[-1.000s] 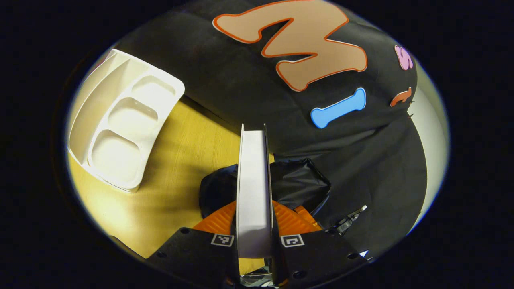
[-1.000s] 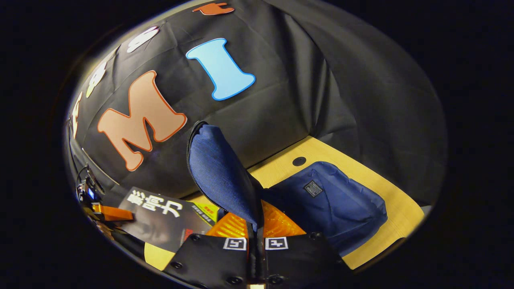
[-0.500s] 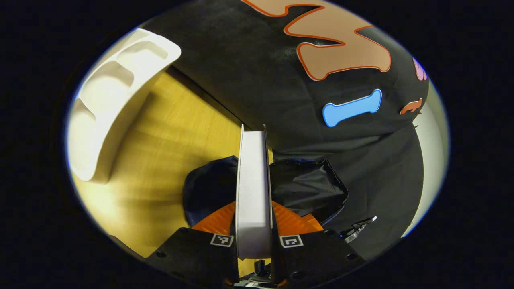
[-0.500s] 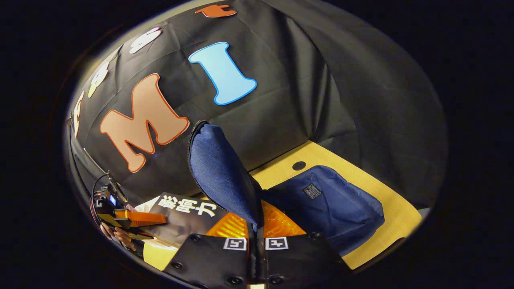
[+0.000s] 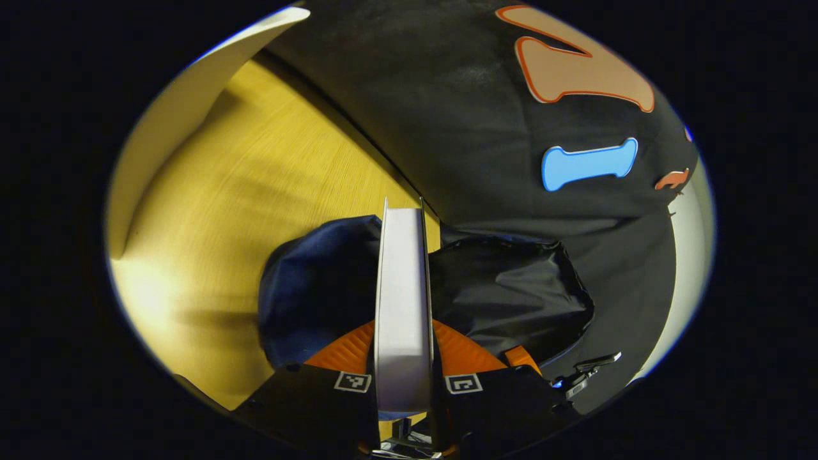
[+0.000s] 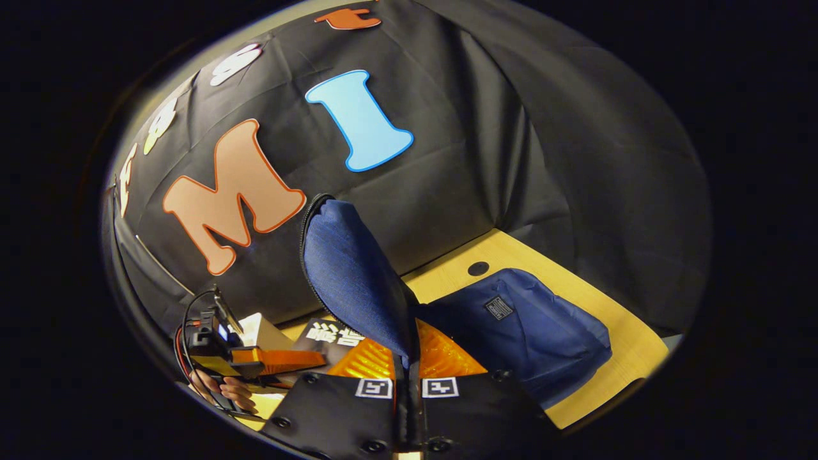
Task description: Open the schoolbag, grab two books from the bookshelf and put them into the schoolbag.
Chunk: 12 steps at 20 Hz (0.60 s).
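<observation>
Now book (image 5: 401, 306) — above open schoolbag (image 5: 505, 294); tool-held

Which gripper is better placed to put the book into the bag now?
Left. The left gripper is shut on the book right above the bag's open mouth. The right gripper is busy holding the flap up.

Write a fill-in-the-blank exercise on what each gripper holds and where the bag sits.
1. The left gripper is shut on a ____.
2. The right gripper pinches the bag's blue ____ and holds it up.
3. The schoolbag lies on a ____ table.

Missing words: book; flap; wooden
</observation>
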### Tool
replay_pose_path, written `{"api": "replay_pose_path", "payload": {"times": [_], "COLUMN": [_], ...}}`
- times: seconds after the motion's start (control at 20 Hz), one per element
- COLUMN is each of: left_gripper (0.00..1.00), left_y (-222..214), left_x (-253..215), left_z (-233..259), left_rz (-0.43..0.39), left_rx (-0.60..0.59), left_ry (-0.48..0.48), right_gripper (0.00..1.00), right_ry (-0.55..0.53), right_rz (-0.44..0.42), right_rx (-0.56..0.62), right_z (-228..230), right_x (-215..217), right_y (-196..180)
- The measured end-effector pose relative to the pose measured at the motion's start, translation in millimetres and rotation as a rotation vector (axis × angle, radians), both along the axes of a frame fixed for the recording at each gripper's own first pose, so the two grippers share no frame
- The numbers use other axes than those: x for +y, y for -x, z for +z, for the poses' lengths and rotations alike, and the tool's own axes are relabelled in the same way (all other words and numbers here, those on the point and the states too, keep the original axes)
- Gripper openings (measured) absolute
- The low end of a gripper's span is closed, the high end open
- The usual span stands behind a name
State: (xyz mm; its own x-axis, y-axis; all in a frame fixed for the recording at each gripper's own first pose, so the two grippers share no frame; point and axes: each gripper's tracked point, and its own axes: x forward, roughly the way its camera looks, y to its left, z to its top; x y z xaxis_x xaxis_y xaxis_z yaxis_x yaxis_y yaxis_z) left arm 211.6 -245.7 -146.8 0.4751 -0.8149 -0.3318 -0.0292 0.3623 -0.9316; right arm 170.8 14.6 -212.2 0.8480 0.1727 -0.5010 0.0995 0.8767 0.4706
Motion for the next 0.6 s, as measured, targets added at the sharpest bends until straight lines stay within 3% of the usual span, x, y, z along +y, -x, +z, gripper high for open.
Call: {"api": "replay_pose_path", "payload": {"times": [0.6], "left_gripper": [0.28], "left_y": [6.0], "left_x": [-73.5], "left_z": [-19.9], "left_rz": [0.030], "left_rx": [0.065], "left_ry": [0.133], "right_gripper": [0.05], "right_ry": [0.014], "right_rz": [0.023], "right_rx": [-0.021], "right_z": [8.9], "right_x": [2.1], "right_y": [-0.1]}}
